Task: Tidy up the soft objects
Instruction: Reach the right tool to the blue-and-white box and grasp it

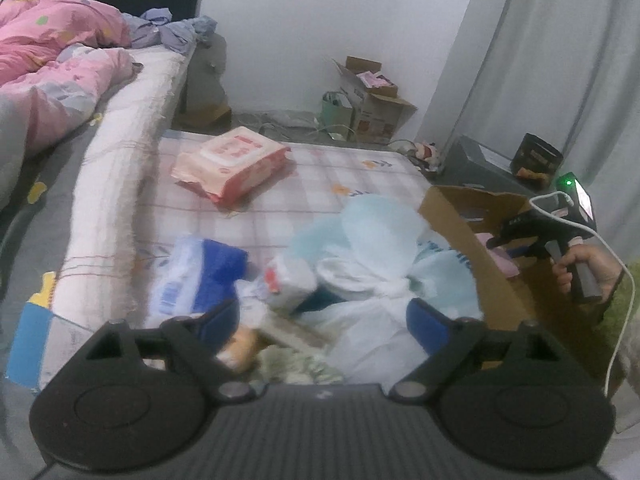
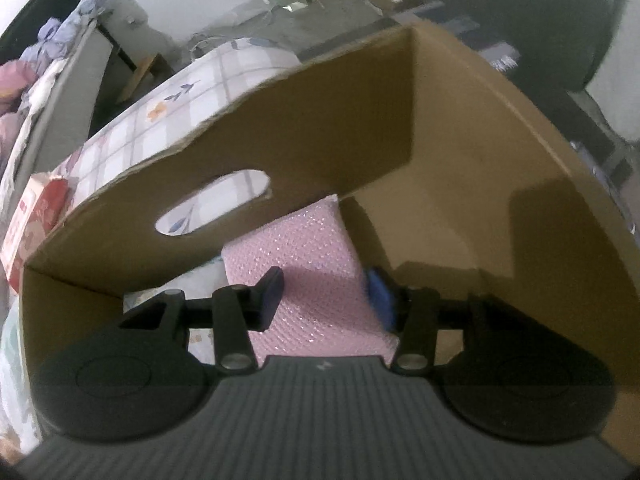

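Inside the cardboard box: the pink pack point(image 2: 304, 264) lies on the box floor, in dimpled pink wrap, partly under the box's handle flap.
Pink pack, long axis: it runs away from the right wrist camera, from the near edge of the box toward the far inner corner.
Right gripper point(image 2: 326, 300): reaches down into the box; its blue pads stand on either side of the pack's near end, apart from the wrap as far as I can tell, so I read it as open around the pack, not gripping.
Key relation: the pack sits straight ahead between the right jaws; the right hand is much the nearer.
Cardboard box point(image 1: 452, 220): stands at the right edge of the mattress, top open, an oval handle hole in one flap.
Soft pile point(image 1: 360, 264): pale bags and wrapped packs heaped just beside the box, toward the near edge of the mattress.
Left gripper point(image 1: 324, 320): jaws wide open, nothing between them, hovering over the near side of the pile.
Blue-and-white pack point(image 1: 200, 276): at the pile's left side, near the left jaw.
Wipes pack point(image 1: 232, 168): alone, well apart, toward the mattress's far edge.
Mattress point(image 1: 360, 168): checked, on the floor beside a bed.
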Action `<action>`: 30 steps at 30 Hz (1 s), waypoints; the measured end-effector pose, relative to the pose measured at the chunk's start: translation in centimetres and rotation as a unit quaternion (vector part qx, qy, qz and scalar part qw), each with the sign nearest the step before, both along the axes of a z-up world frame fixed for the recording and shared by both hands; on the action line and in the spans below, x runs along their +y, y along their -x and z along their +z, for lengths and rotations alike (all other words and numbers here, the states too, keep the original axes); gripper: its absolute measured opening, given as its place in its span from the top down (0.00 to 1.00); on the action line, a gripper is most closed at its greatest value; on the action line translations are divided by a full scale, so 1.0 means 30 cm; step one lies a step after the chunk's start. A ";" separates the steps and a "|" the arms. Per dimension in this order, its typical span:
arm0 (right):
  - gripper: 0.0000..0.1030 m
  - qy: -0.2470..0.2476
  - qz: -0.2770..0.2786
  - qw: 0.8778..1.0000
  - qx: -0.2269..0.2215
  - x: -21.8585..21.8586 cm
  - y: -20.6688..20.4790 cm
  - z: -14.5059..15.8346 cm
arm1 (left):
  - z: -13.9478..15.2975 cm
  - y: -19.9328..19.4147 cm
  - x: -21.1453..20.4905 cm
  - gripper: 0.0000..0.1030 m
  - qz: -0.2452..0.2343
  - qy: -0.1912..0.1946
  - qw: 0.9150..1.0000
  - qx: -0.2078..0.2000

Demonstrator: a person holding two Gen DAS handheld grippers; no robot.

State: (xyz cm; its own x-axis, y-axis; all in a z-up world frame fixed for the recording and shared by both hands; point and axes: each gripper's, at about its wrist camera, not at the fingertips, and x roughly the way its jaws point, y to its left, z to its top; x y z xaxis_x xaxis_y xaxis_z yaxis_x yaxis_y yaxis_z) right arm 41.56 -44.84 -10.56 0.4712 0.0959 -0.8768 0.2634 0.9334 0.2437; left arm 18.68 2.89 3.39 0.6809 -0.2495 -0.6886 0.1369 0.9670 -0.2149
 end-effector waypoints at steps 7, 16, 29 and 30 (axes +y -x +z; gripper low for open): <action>0.52 0.013 0.015 1.000 -0.013 0.009 0.010 0.035 | 0.007 0.053 0.072 0.11 0.038 -0.010 0.999 -0.009; 0.49 -0.008 0.020 0.997 -0.080 0.022 0.131 0.242 | 0.016 0.174 0.166 0.10 0.074 -0.019 0.996 -0.034; 0.49 -0.116 0.178 0.965 -0.152 0.388 0.428 0.570 | -0.008 0.373 0.269 0.10 0.106 -0.019 0.993 -0.058; 0.49 -0.127 0.198 0.960 -0.152 0.437 0.436 0.585 | -0.017 0.378 0.278 0.11 0.115 -0.018 0.992 -0.057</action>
